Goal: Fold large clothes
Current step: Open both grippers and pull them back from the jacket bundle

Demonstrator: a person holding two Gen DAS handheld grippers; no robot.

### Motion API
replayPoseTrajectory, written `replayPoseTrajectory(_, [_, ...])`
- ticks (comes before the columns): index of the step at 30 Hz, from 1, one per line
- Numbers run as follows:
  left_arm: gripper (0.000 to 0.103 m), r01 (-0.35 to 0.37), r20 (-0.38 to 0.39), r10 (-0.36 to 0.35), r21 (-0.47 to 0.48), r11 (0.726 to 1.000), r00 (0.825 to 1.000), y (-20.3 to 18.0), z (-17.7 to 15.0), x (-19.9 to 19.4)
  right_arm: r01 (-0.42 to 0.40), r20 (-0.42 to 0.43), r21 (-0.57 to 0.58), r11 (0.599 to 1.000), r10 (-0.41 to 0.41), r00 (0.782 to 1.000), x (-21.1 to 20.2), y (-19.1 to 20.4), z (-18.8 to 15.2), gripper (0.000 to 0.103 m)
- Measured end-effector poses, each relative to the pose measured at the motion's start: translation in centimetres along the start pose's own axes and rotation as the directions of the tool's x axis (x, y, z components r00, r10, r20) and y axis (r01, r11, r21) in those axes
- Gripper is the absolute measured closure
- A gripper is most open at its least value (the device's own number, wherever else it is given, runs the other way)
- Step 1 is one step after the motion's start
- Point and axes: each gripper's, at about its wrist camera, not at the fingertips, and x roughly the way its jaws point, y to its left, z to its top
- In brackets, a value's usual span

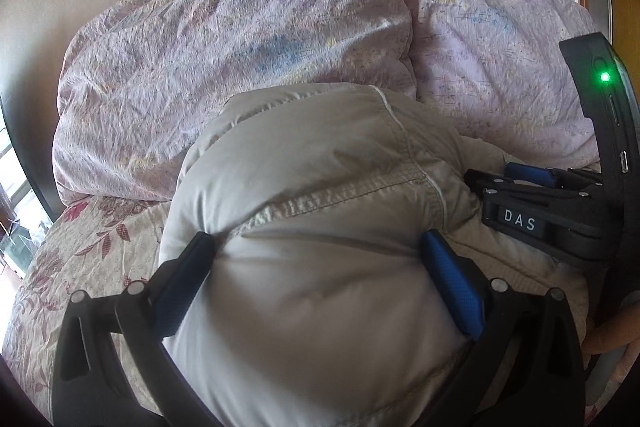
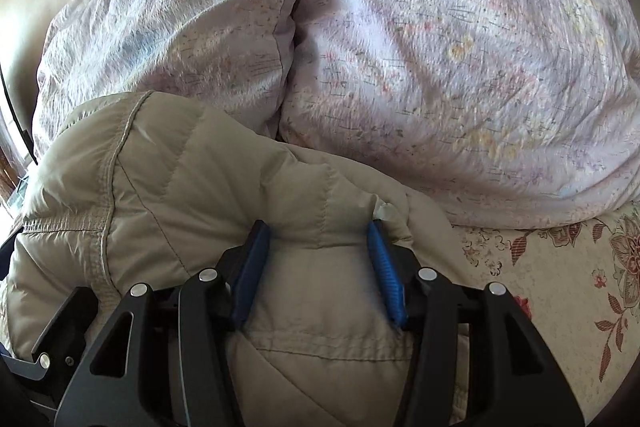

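A beige puffer jacket (image 1: 320,227) lies bunched on a bed, on a floral bedspread (image 1: 60,267), just in front of two lilac floral pillows (image 1: 224,39) that lean against the wall.

In the left wrist view the left tongs (image 1: 316,251) stand wide, and a fat roll of the padded jacket fills the whole gap; the blue pads (image 1: 452,287) press into its sides, so the tongs are clamped on the jacket. A stitched seam of the jacket runs across just beyond the fingertips. The right tongs (image 1: 520,187) show at the right edge of this view, low against the jacket's far side.

In the right wrist view the right tongs (image 2: 318,227) are at a middling width, and their blue pads (image 2: 386,275) pinch a quilted fold of the jacket (image 2: 180,187) between them. The rest of the jacket bulges to the left of those tongs, touching the left pillow (image 2: 160,27); bare bedspread (image 2: 560,267) lies to the right.
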Motion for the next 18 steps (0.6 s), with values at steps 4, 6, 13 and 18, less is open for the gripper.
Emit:
replayPoseTrajectory(4, [0.002,-0.014,0.004,0.014,0.008,1.0,1.0,0.0,0.1,-0.3,0.013,-0.007,-0.003,1.0,-0.013,1.0,0.3,0.3,0.5,0.048])
replayPoseTrajectory(6, [0.002,-0.009,-0.005,0.009,0.028,1.0,1.0,0.1,0.2,-1.1,0.027,-0.014,-0.005,1.0,-0.027,1.0,-0.7,0.5,0.5,0.046])
replayPoseTrajectory(13, [0.002,0.071,-0.004,-0.071,0.003,0.997,0.997,1.7,-0.7,-6.0,0.044,0.008,0.025,0.999,-0.044,0.999,-7.2,0.3,-0.9,0.007])
replayPoseTrajectory(18, [0.002,0.045,-0.007,-0.045,-0.009,0.999,0.999,3.0,-2.9,-9.8,0.053,-0.004,0.059,0.997,-0.053,0.999,-12.0,-0.2,-3.5,0.001])
